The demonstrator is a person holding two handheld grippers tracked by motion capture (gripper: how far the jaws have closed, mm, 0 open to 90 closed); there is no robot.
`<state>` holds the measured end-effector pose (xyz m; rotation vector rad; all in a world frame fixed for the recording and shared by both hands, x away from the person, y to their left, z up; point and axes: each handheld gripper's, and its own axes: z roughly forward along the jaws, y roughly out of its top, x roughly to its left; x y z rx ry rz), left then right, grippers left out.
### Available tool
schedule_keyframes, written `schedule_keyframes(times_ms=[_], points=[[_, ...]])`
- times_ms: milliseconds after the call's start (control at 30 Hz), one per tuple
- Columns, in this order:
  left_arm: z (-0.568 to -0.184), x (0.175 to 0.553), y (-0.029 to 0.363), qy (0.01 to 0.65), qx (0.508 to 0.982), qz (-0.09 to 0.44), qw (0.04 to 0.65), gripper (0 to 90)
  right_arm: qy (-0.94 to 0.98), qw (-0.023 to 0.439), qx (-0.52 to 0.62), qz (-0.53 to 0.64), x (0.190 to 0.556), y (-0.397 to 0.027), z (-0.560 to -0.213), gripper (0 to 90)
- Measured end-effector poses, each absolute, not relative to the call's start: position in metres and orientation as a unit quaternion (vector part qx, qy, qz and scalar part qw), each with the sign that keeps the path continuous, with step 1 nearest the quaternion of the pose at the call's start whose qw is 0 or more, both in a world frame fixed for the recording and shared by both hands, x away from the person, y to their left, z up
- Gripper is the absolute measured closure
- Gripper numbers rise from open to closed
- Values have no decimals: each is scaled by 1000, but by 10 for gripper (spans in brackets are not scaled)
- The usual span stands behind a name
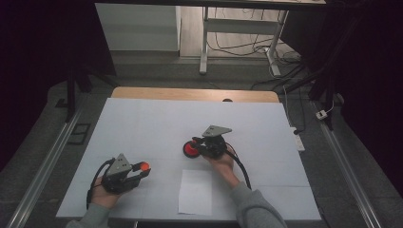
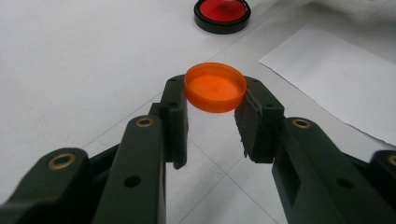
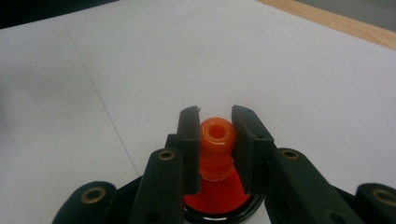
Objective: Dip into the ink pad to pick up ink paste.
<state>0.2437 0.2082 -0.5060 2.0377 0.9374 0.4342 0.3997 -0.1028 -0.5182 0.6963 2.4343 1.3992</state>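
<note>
The left hand-held gripper sits near the tabletop's front left corner, its jaws closed on an orange cap pinched by its rim between the pads, open side up. In the high view the cap shows at the jaw tips, clear of the white surface.

The right hand-held gripper is near the middle of the tabletop, pointing left. Its jaws are closed around the orange neck of a red bottle with a black base; the neck's open mouth faces away from the camera between the pads. In the high view the bottle lies at the jaw tips, touching or just above the tabletop; which, I cannot tell.

A white sheet lies flat near the front edge, between the two hands.
</note>
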Motion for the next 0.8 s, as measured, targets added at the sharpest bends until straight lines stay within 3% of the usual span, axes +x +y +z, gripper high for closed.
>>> schedule_keyframes(times_ms=[800], points=[[-506, 243, 208, 372, 812, 173, 415, 652, 850, 138, 229, 454, 399, -97, -526, 728]])
